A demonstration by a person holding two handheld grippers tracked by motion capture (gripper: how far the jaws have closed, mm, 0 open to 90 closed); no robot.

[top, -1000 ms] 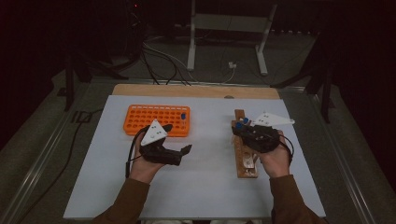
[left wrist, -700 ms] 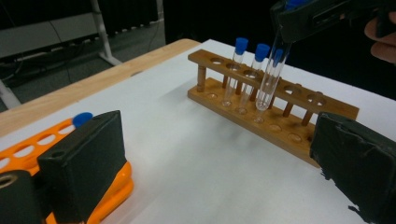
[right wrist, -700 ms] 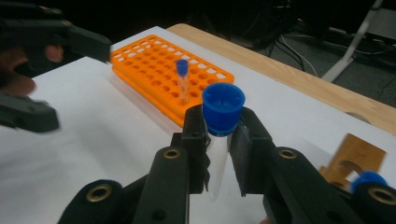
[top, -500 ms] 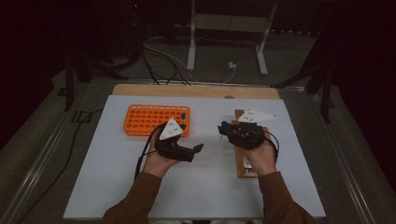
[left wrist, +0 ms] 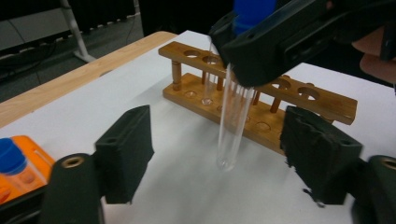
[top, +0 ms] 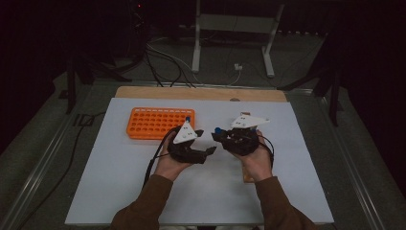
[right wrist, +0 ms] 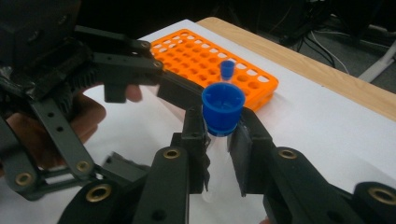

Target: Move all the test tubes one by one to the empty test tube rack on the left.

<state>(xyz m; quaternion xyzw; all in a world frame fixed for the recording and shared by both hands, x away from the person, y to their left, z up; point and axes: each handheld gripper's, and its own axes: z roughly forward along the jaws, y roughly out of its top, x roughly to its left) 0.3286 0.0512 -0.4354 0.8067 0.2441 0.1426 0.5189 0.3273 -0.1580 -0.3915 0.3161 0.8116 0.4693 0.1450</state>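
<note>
My right gripper [right wrist: 217, 128] is shut on a clear test tube with a blue cap [right wrist: 223, 106], held upright just below the cap. In the left gripper view the tube [left wrist: 231, 121] hangs between the wide-open pads [left wrist: 123, 151] of my left gripper [left wrist: 222, 128], touching neither, its bottom just above the white mat. In the high view the left gripper [top: 206, 143] and right gripper [top: 221, 136] meet at mid-table, the blue cap [top: 218, 130] between them. A wooden tube rack [left wrist: 322, 100] stands behind the tube.
An orange tube rack [top: 153, 122] with many holes lies behind the left hand; one blue-capped tube [right wrist: 227, 69] stands in it. A white mat [top: 119, 177] covers the table, with a wooden strip [top: 201, 93] along its far edge. Part of the wooden rack [top: 248, 178] shows beside the right wrist.
Both hands came together at the table's middle. The right gripper carried the blue-capped tube leftward from over the wooden rack; the left gripper moved right and now brackets the tube.
</note>
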